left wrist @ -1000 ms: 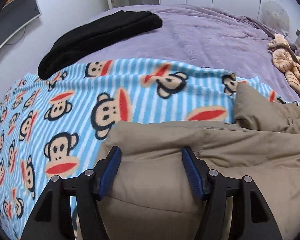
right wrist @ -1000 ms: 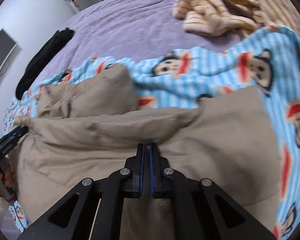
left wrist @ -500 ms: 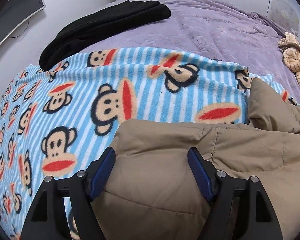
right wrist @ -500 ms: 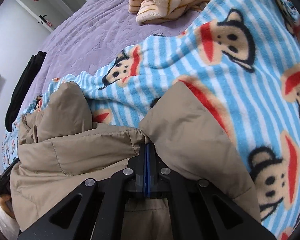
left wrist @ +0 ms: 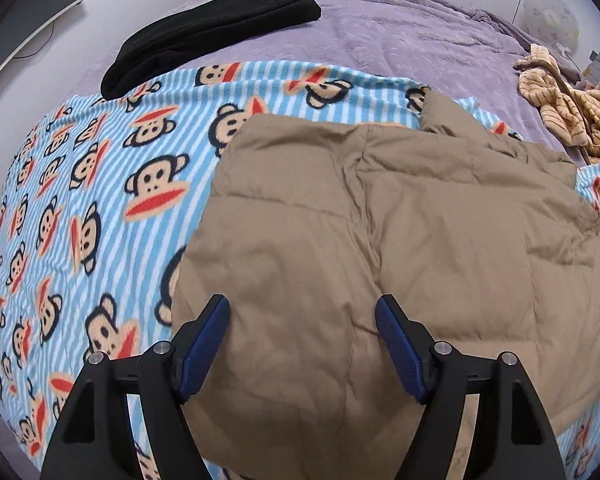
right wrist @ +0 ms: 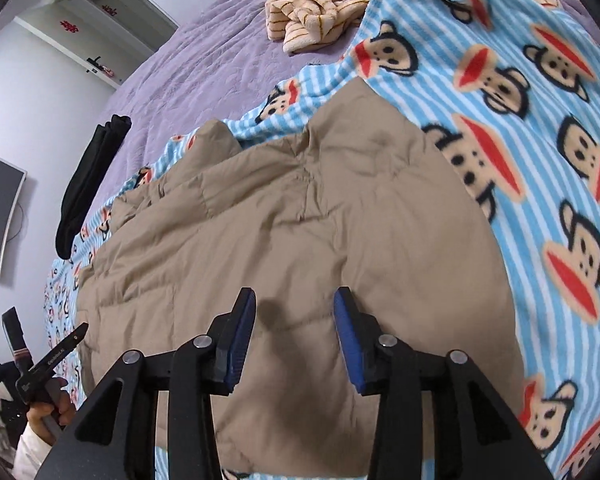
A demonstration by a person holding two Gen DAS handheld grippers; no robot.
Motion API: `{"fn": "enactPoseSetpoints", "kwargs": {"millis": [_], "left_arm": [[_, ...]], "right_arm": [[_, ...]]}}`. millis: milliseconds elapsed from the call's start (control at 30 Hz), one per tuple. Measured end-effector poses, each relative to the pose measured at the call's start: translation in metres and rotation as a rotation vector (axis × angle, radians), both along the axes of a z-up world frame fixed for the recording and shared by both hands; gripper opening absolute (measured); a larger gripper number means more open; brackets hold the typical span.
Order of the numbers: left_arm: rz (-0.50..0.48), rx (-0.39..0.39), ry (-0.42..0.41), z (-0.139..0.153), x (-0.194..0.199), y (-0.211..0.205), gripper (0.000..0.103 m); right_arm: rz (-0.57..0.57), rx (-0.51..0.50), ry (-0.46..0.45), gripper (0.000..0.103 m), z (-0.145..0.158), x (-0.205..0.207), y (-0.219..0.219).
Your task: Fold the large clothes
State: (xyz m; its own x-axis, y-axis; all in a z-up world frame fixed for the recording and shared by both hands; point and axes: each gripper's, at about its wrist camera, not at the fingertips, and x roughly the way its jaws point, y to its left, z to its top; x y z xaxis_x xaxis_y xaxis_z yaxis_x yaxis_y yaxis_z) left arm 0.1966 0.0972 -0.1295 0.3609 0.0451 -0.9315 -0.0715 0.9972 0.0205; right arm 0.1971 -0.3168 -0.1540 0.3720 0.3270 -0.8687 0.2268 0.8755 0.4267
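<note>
1. Left gripper point(left wrist: 303, 344) spread wide, holding nothing, poised over the tan padded jacket point(left wrist: 400, 240)
2. Right gripper point(right wrist: 295, 332) partly open, also empty, above the same garment
3. Jacket lies folded into a rough rectangle on the monkey blanket point(left wrist: 100, 200); a flap pokes out at 12 o'clock, so tidying or another fold seems left
4. Black garment point(left wrist: 204, 36) at 11 o'clock and striped clothes point(right wrist: 320, 16) at 12 o'clock look unfolded

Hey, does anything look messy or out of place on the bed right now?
Mostly tidy. The folded tan padded jacket lies flat on the monkey-print striped blanket, but one corner flap sticks up at its far edge. A striped beige garment lies crumpled on the purple bedspread.
</note>
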Motion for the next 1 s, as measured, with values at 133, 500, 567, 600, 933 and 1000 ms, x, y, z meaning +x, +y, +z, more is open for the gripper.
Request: {"fn": "enactPoseSetpoints", "kwargs": {"millis": [133,500,567,600,933,1000], "left_arm": [[-0.006,-0.005,0.024,-0.002,-0.029,-0.001,0.100],[0.028,-0.050,0.077,-0.005,-0.087,0.011,0.102],[0.025,-0.057,0.087,-0.006,-0.092,0.011,0.102],[0.023,-0.062,0.092,-0.007,-0.094,0.010,0.102],[0.021,-0.081,0.114,-0.013,-0.096,0.008,0.102],[0.025,-0.084,0.120,-0.016,-0.096,0.009,0.102]], "right_arm": [[-0.014,0.029,0.030,0.047,-0.001,-0.038,0.005],[-0.098,0.091,0.105,0.060,-0.006,-0.113,0.003],[-0.112,0.103,0.119,0.061,-0.008,-0.122,0.004],[-0.119,0.111,0.126,0.063,-0.010,-0.126,0.004],[-0.204,0.233,0.148,0.084,-0.029,-0.134,0.005],[-0.208,0.254,0.140,0.084,-0.031,-0.132,0.006]]}}
